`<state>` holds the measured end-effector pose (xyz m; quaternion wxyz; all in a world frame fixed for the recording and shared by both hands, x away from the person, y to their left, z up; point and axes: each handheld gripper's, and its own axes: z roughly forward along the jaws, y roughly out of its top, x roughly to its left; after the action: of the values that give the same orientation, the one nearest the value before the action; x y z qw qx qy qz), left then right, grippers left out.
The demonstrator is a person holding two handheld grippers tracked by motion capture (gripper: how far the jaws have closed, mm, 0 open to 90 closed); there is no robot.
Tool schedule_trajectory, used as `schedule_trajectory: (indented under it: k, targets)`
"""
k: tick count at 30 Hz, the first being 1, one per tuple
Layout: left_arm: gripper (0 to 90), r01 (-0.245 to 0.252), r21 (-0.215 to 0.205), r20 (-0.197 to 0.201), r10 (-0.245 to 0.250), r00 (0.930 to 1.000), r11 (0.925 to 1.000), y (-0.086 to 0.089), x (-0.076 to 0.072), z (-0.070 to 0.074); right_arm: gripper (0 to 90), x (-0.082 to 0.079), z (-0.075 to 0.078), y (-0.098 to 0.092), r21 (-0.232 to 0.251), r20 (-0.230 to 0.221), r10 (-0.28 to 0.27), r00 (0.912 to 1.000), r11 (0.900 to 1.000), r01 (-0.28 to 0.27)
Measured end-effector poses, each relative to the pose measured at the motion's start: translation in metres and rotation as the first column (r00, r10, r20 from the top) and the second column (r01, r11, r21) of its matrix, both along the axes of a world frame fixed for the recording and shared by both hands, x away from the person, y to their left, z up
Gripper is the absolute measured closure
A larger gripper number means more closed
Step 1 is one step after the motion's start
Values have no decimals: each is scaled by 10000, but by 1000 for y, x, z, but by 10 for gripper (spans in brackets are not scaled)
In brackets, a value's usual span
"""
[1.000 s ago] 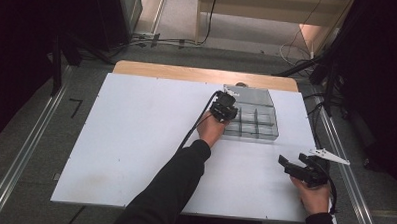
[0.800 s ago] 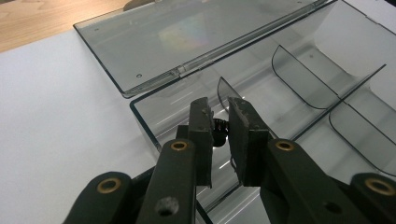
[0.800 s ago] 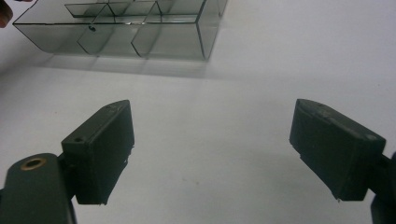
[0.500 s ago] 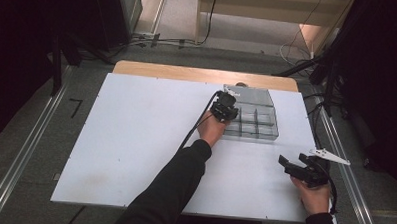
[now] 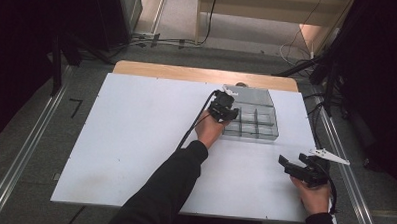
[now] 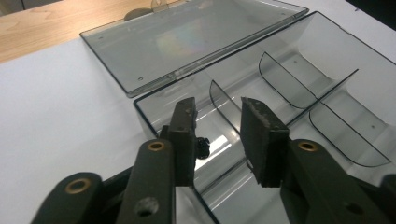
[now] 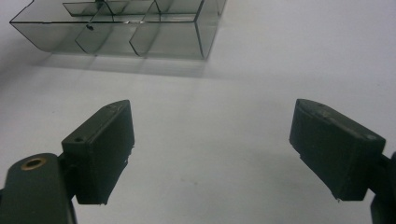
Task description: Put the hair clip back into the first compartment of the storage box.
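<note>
**Left gripper parts its jaws over the compartment box**

Left gripper [image 5: 225, 112], held in my left hand, hangs over the near left corner of the clear compartment box [image 5: 258, 125], which sits on the white table [image 5: 136, 125] toward its far right. Its jaws have just been opening and now stand a little apart with nothing pinched between them. A small dark piece [image 6: 202, 145] lies on the floor of the corner compartment, just below and beside the left jaw, apart from the pads. Whatever I do next turns on that: the piece sits straight down from the jaws, inside the box wall, so the left gripper is far nearer to it than the right.

My right gripper [image 5: 304, 169] waits near the table's front right edge, well apart from the box, jaws spread wide and empty.

From the left gripper view I can make out the box's lid [image 6: 187, 42] lying open flat behind it and the curved dividers [image 6: 285, 79]. From the right gripper view [image 7: 210, 149] I get the box's side wall [image 7: 116, 39] from low down, across bare table.
</note>
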<state>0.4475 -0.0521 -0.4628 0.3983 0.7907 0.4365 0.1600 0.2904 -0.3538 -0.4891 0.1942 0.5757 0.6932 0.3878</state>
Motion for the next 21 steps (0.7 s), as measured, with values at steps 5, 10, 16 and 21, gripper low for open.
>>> schedule_trajectory:
  k: [5,10,16,21]
  targets:
    - [546,-287,-337,-14,287,9996,9990,12,-5,3,121,0,0,0,-32,7,-22,10000,10000,22]
    - [498,-456,-495,50,459,9989,9977,25,-13,5,121,1,0,1,-42,-1,-28,10000,10000,28]
    - [459,-548,-716,-91,543,9985,9959,37,-21,2,121,1,1,4,-114,-2,19,10000,9999,-19]
    - [431,-619,-856,-83,614,9981,9944,51,-30,2,121,2,0,4,-124,-57,5,10000,9999,-6]
